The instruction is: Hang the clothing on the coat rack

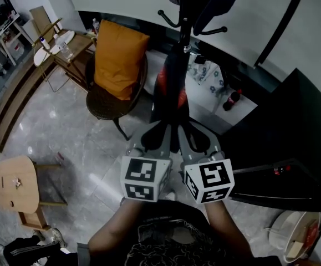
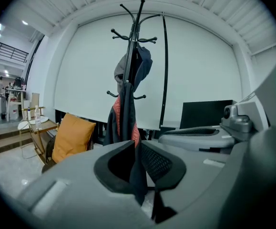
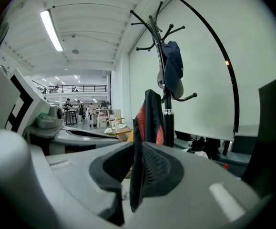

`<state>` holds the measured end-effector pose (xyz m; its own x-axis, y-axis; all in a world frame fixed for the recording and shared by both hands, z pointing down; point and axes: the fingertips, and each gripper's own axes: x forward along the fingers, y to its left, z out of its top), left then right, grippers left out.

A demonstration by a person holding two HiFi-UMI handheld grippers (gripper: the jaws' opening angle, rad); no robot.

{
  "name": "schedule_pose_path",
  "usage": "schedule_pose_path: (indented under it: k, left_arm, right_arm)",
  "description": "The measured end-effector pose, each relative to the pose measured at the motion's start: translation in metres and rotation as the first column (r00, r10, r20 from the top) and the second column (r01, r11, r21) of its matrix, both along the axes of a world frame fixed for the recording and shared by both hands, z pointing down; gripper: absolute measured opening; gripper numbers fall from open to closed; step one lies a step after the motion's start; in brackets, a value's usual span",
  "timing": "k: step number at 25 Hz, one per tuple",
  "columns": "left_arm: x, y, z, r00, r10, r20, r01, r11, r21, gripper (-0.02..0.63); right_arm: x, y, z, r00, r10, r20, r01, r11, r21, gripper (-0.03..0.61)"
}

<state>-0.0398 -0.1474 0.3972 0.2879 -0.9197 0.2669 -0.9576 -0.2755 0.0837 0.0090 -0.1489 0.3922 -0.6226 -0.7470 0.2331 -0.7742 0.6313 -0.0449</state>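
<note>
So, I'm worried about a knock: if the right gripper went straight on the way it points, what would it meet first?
The right gripper, shut on the dark garment, would probably meet the coat rack's pole first, just right of its line; depth is unclear.

An orange cushion [image 1: 118, 57] leans upright on a dark round chair [image 1: 106, 103], with a wooden side table [image 1: 77, 47] (a clear bottle [image 2: 37, 116] stands on it) just left of that chair, a pale wooden stool [image 1: 15, 183] well below-left of it, and a dark red-capped bottle [image 1: 232, 100] well to its right.
</note>
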Motion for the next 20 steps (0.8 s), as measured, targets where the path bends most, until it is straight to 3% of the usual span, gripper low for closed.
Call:
schedule_pose_path:
  k: [20]
  left_arm:
    - [0.015, 0.031, 0.004, 1.0, 0.026, -0.004, -0.026, 1.0, -0.002, 0.006]
  right_arm:
    - [0.008, 0.035, 0.003, 1.0, -0.014, 0.007, 0.014, 1.0, 0.0, 0.014]
